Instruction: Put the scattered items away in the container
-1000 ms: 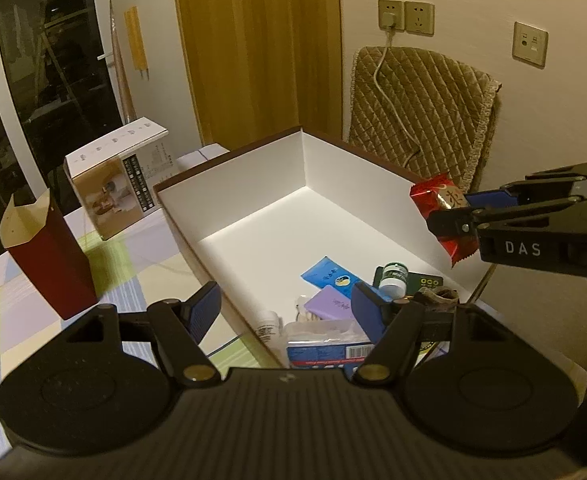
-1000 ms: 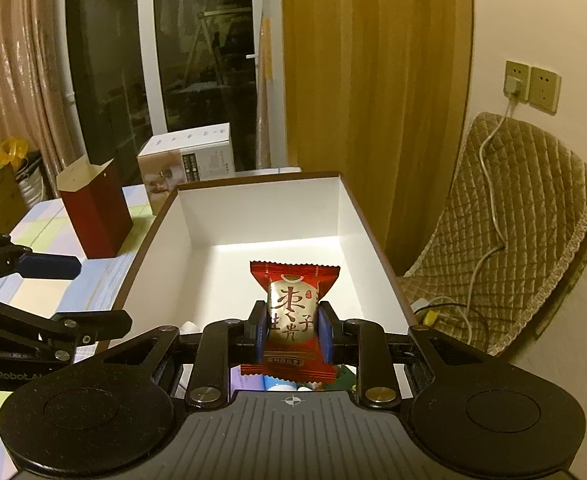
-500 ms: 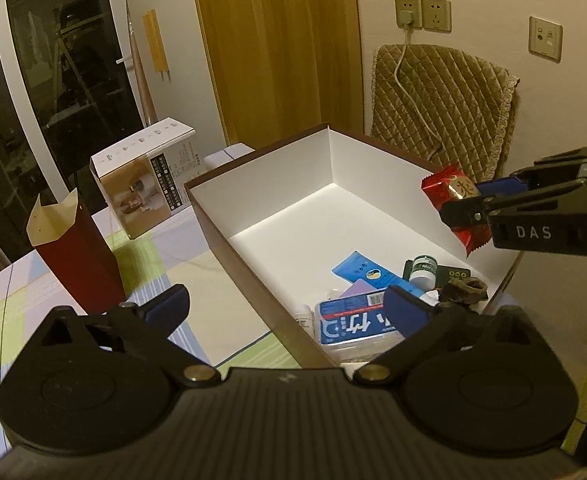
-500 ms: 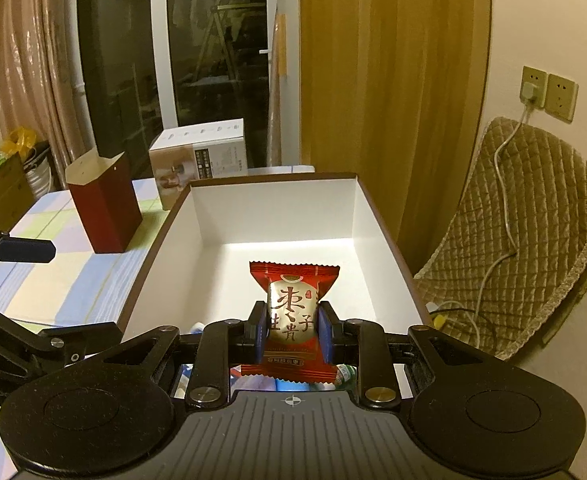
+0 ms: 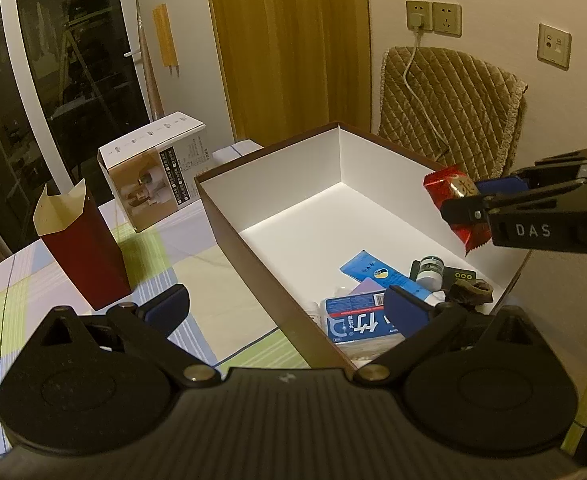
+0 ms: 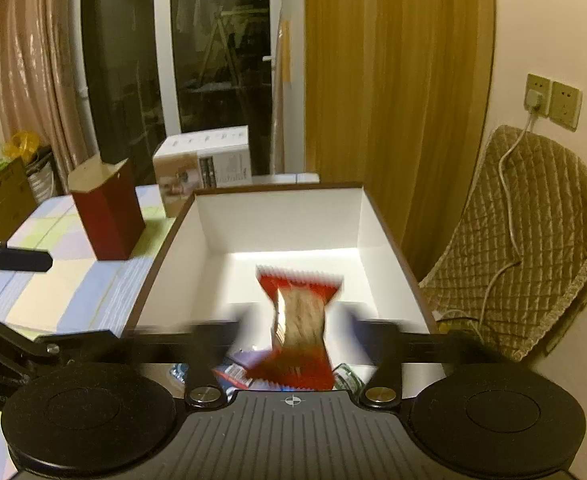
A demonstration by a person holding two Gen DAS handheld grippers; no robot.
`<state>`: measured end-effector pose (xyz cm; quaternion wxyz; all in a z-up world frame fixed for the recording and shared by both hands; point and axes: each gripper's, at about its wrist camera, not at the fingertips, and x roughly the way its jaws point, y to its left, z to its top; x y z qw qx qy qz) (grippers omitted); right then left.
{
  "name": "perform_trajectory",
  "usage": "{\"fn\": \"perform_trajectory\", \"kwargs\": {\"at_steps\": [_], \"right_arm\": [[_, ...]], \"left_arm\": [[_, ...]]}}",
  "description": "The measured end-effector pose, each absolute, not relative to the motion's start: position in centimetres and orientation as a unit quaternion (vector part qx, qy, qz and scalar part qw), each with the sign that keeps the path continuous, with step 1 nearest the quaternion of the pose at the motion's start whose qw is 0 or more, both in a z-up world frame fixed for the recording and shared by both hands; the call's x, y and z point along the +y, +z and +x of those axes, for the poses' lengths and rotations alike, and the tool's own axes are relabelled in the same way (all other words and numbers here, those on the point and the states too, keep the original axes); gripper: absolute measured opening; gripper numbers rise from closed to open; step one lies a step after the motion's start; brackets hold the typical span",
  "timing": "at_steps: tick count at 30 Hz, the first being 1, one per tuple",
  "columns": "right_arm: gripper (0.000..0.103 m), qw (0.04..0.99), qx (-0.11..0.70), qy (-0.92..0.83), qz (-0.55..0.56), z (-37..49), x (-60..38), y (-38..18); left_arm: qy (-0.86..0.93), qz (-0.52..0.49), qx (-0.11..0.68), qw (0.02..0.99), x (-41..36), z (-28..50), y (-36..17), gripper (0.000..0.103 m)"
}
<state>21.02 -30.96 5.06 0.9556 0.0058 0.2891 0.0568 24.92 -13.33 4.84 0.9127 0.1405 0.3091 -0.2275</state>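
Note:
A white-lined brown box (image 5: 333,152) sits on the table; it also shows in the right wrist view (image 6: 281,216). Its near end holds a blue tissue pack (image 5: 357,322), a blue tube (image 5: 377,272), a small bottle (image 5: 429,270) and other small items. My left gripper (image 5: 289,304) is open and empty, straddling the box's near left wall. My right gripper (image 6: 299,322) is over the box's near end with its fingers blurred and spread apart. The red snack packet (image 6: 299,320) is between them, blurred; in the left wrist view the packet (image 5: 455,208) still sits at the fingertips.
A dark red open carton (image 5: 81,248) and a white product box (image 5: 153,172) stand on the checked tablecloth left of the box. A quilted chair back (image 5: 453,112) with a white cable is behind the box by the wall.
My right gripper's fingers have spread apart from the red packet, which they held shut before. My left gripper has opened wider and pulled back a little.

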Motion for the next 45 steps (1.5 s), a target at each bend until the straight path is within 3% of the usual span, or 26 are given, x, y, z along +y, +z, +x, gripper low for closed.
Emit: {"fn": "perform_trajectory", "kwargs": {"at_steps": [27,45], "right_arm": [[0.092,0.953,0.300,0.049,0.017,19.6,-31.5,7.6],[0.092,0.944,0.328,0.027,0.032,12.1,-32.7,11.6]], "left_arm": [[-0.218,0.118,0.311,0.918,-12.1,23.8,6.5,0.101],[-0.197,0.069,0.312,0.927,-11.8,16.0,10.5,0.102]]}}
